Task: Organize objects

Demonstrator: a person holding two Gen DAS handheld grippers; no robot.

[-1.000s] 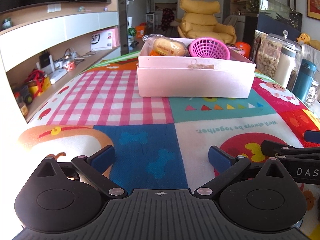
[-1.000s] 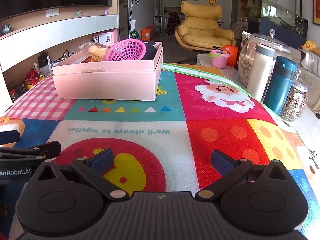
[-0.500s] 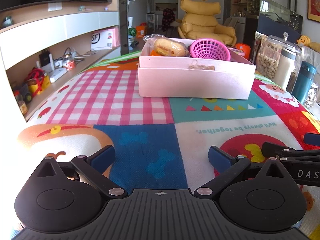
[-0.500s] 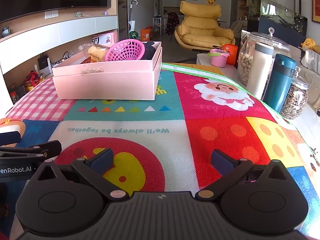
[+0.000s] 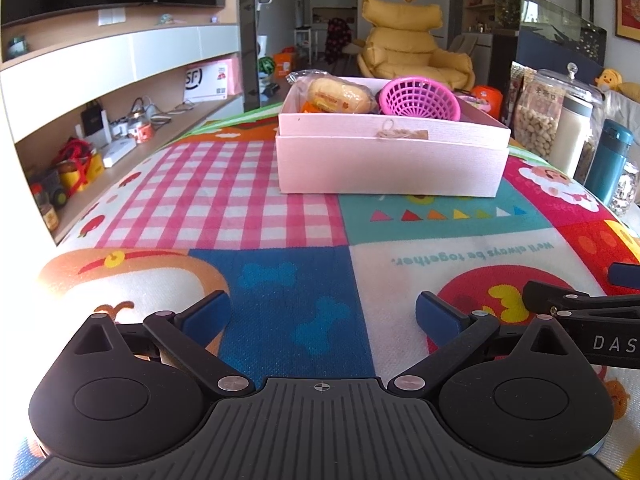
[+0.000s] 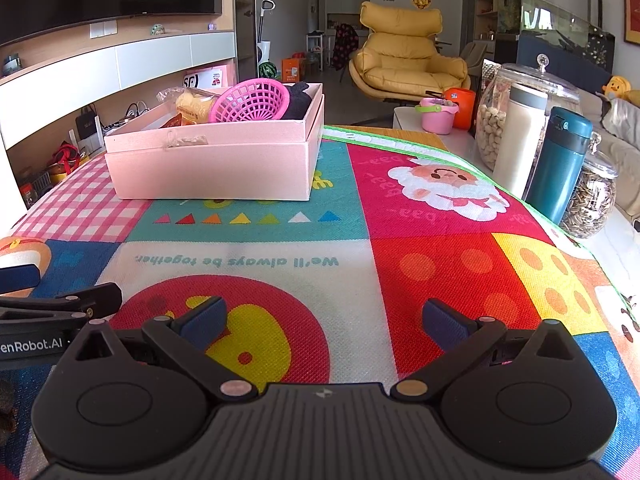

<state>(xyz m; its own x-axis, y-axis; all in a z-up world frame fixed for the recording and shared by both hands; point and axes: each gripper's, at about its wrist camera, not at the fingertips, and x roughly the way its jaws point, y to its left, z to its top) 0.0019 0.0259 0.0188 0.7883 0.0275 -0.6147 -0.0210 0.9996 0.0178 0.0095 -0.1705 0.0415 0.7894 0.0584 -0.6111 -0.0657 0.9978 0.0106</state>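
Note:
A pale pink box stands at the far middle of the colourful mat; it also shows in the right wrist view. Inside it lie a wrapped bread roll, a pink plastic basket tipped on its side, and a dark cloth item. My left gripper is open and empty, low over the near mat. My right gripper is open and empty beside it, to its right. Each gripper's side shows at the edge of the other's view.
At the mat's right edge stand a glass jar of nuts, a white bottle, a teal flask and a jar of seeds. A shelf unit with clutter runs along the left.
Both views have crept slightly; the grippers stay open and nothing on the mat has moved.

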